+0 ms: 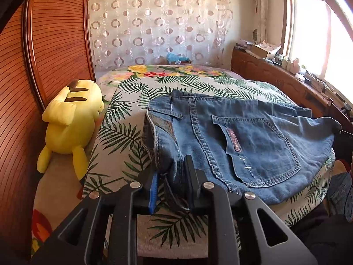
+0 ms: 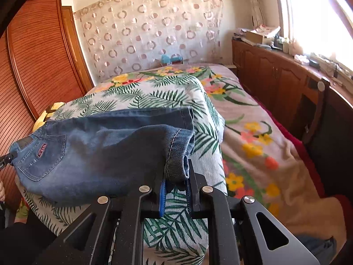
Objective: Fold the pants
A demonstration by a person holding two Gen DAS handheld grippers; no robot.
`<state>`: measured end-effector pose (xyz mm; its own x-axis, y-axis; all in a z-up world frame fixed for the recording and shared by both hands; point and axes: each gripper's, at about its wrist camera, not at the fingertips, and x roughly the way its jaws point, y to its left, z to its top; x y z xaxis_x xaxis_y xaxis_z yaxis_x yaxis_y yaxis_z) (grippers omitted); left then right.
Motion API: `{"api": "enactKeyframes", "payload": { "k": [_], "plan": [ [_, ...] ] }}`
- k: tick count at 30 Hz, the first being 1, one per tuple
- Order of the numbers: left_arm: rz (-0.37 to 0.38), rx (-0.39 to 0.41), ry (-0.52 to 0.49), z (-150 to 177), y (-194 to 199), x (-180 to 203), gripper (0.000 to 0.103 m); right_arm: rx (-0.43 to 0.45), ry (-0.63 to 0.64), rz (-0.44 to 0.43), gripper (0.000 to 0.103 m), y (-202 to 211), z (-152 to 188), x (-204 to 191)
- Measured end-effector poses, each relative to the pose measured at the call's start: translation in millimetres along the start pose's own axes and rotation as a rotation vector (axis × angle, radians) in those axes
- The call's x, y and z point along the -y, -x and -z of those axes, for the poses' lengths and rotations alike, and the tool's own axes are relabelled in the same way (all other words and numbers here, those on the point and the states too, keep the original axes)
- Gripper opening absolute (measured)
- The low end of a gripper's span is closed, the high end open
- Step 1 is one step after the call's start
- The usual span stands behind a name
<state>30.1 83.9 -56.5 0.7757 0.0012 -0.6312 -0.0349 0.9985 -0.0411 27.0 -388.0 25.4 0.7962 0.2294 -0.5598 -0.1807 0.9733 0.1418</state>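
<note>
Blue jeans (image 1: 253, 137) lie across a palm-leaf cushion (image 1: 123, 119) on the bed, back pocket up. My left gripper (image 1: 172, 170) is low at the near edge, its jaws narrow, with a bunched fold of the waist end between the blue pads. In the right wrist view the jeans (image 2: 99, 150) stretch away to the left. My right gripper (image 2: 176, 173) is shut on the cuffed hem of a leg (image 2: 176, 154). Each gripper shows in the other's view as a small dark tip at the denim's far edge: the right gripper (image 1: 337, 128) and the left gripper (image 2: 8, 156).
A yellow plush toy (image 1: 72, 121) lies left of the cushion against a slatted wooden wardrobe (image 1: 55, 44). A flowered bedspread (image 2: 253, 137) covers the bed. A low wooden cabinet (image 2: 275, 81) with clutter runs under the bright window on the right. A circle-patterned curtain (image 1: 154, 26) hangs behind.
</note>
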Motion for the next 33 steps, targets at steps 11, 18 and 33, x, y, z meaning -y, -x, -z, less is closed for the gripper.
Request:
{"api": "enactKeyframes", "payload": {
  "k": [11,18,33],
  "plan": [
    [-0.017,-0.001,-0.019,3.6,7.3,2.9,0.033,-0.021,-0.021,0.000,0.015,-1.0,2.2,-0.4],
    [0.010,0.016,-0.038,0.8,14.7,14.1,0.046,-0.020,-0.018,0.006,0.015,-1.0,3.7,-1.5],
    [0.105,-0.082,-0.076,8.3,-39.7,57.0,0.046,-0.027,-0.018,0.010,0.015,-0.7,5.0,-1.3]
  ]
}}
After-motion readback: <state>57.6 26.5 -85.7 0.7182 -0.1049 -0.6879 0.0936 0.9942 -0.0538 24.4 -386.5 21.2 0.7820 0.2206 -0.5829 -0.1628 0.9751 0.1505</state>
